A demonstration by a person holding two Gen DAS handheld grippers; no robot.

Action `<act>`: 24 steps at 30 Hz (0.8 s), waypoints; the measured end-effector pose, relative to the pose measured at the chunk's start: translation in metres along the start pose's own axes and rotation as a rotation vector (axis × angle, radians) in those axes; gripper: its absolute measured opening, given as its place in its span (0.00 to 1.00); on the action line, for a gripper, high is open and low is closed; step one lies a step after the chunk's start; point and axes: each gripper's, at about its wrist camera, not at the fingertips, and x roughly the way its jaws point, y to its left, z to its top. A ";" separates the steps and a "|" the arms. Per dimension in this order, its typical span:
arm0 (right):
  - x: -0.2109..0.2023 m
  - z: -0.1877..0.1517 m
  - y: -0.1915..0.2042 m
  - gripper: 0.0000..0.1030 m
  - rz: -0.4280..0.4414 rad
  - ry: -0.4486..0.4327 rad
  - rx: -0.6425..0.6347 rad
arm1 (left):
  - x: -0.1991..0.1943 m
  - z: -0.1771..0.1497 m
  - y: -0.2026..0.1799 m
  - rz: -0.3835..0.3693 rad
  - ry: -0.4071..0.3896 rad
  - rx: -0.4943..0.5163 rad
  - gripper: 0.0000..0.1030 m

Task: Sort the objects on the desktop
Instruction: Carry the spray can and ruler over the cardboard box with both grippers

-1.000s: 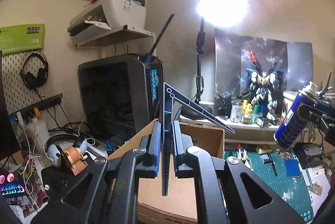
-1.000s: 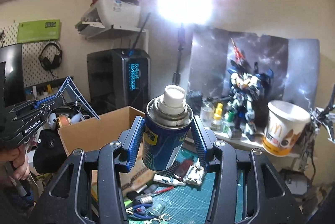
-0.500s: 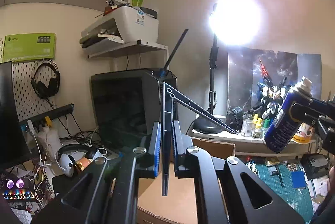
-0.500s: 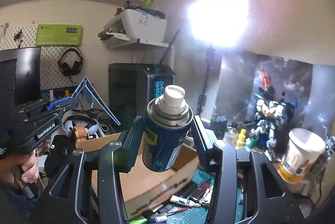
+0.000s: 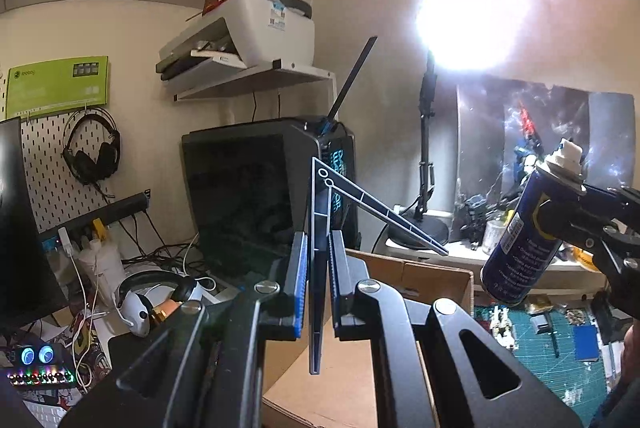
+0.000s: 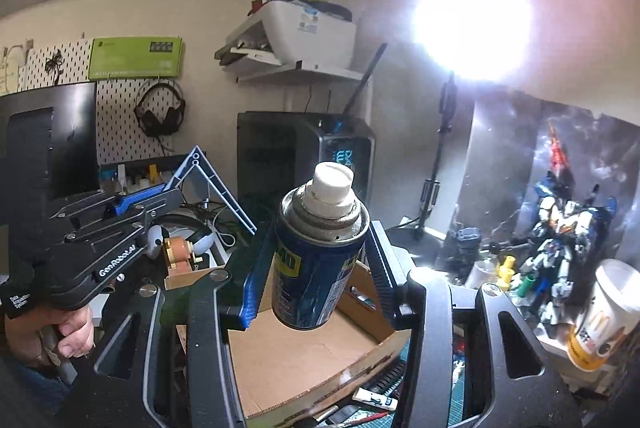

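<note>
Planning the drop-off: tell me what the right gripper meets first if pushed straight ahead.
Probably the black PC tower, straight beyond the right gripper and its blue spray can; the open cardboard box lies below that line. Depth is uncertain.

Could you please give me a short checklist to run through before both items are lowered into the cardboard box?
1. Right gripper shut on the blue spray can: ok.
2. Left gripper shut on the blue folding stand: ok.
3. Cardboard box open, bare floor showing below the can: ok.
4. Can upright, white nozzle on top: ok, slightly tilted.
5. Stand's open leg will fit inside the box: cannot tell.
6. The two grippers apart from each other: ok.
</note>
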 end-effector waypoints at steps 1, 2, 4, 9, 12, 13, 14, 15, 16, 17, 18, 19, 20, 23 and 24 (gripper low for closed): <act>0.005 0.000 0.001 0.43 0.006 0.008 -0.001 | 0.006 0.000 0.000 0.002 0.010 0.004 0.09; 0.010 0.000 0.001 0.43 0.009 0.014 -0.001 | 0.011 -0.001 0.001 0.003 0.022 0.005 0.09; 0.020 -0.001 0.000 0.43 0.018 0.030 0.002 | 0.024 -0.003 0.001 0.005 0.049 0.006 0.09; 0.051 -0.007 -0.004 0.43 0.052 0.090 0.024 | 0.059 -0.015 0.002 0.000 0.138 0.012 0.09; 0.072 -0.013 -0.009 0.43 0.065 0.133 0.041 | 0.080 -0.026 0.004 -0.021 0.201 0.006 0.09; 0.080 -0.017 -0.011 0.43 0.068 0.151 0.047 | 0.087 -0.029 0.005 -0.025 0.223 0.005 0.09; 0.088 -0.020 -0.013 0.43 0.071 0.168 0.053 | 0.094 -0.033 0.006 -0.024 0.245 0.005 0.09; 0.094 -0.023 -0.014 0.43 0.073 0.183 0.057 | 0.101 -0.036 0.007 -0.027 0.267 0.008 0.09; 0.101 -0.026 -0.016 0.43 0.075 0.197 0.062 | 0.107 -0.039 0.007 -0.031 0.289 0.015 0.09; 0.108 -0.030 -0.018 0.43 0.079 0.217 0.068 | 0.114 -0.042 0.008 -0.036 0.311 0.021 0.09; 0.116 -0.033 -0.020 0.43 0.083 0.236 0.075 | 0.121 -0.045 0.007 -0.041 0.338 0.032 0.09; 0.124 -0.037 -0.022 0.43 0.087 0.258 0.080 | 0.128 -0.048 0.006 -0.046 0.369 0.046 0.09; 0.132 -0.041 -0.023 0.43 0.087 0.280 0.086 | 0.136 -0.052 0.005 -0.051 0.399 0.060 0.09; 0.155 -0.055 -0.027 0.43 0.085 0.347 0.103 | 0.159 -0.063 0.001 -0.067 0.498 0.103 0.09; 0.163 -0.060 -0.029 0.43 0.084 0.370 0.110 | 0.165 -0.067 0.000 -0.072 0.529 0.113 0.09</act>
